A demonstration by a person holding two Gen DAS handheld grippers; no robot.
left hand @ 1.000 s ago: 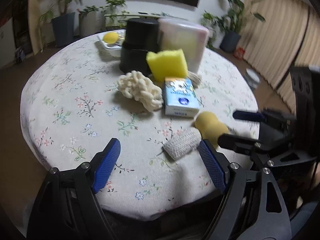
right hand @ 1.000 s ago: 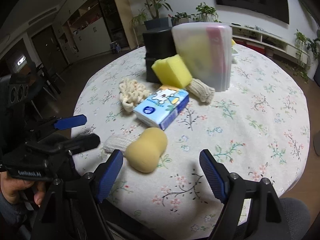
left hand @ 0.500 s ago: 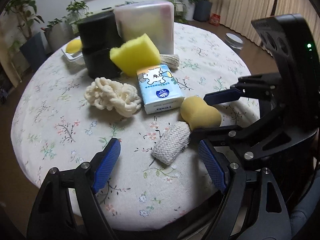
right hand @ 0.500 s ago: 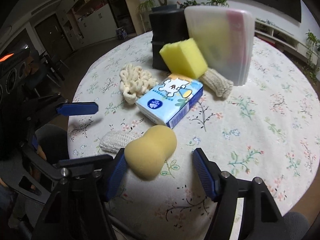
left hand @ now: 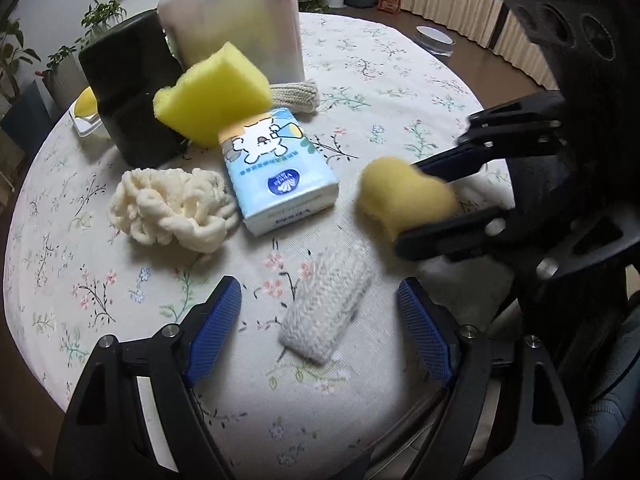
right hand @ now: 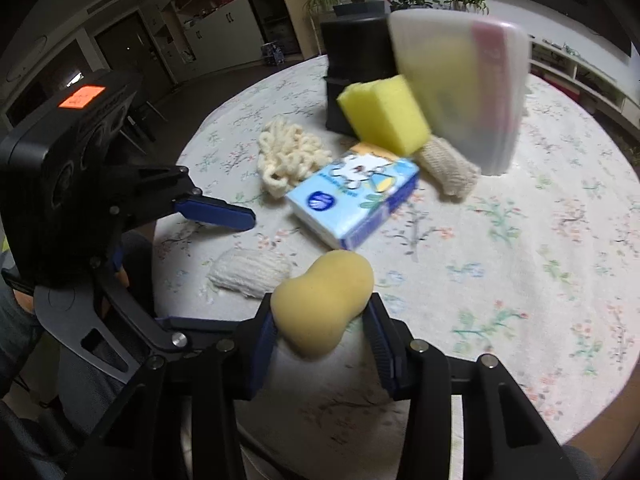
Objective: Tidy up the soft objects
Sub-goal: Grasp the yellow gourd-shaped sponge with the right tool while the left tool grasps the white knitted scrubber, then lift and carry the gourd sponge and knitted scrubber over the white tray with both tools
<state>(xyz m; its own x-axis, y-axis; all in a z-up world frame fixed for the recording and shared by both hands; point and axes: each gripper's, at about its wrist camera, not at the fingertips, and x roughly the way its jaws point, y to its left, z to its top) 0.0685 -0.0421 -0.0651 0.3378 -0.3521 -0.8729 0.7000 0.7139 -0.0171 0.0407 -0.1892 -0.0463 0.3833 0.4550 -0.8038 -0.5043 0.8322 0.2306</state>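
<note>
My right gripper (right hand: pixel 322 330) is shut on the tan peanut-shaped sponge (right hand: pixel 322 302), which also shows in the left wrist view (left hand: pixel 404 200) between the right gripper's fingers (left hand: pixel 452 162). My left gripper (left hand: pixel 320 330) is open around a white knitted roll (left hand: pixel 326 310), without touching it; the roll also shows in the right wrist view (right hand: pixel 250 272). Further back lie a cream yarn bundle (left hand: pixel 172 210), a blue tissue pack (left hand: pixel 278 170), a yellow block sponge (left hand: pixel 212 92) and a beige knitted roll (left hand: pixel 296 94).
A translucent plastic container (left hand: pixel 232 28) and a black box (left hand: pixel 128 88) stand at the back of the round floral table (left hand: pixel 400 60). A small white dish with a yellow thing (left hand: pixel 86 110) sits behind the box. Plants and curtains ring the room.
My right gripper has closed on the tan sponge. My left gripper has moved in closer, so the white knitted roll now lies between its open fingers.
</note>
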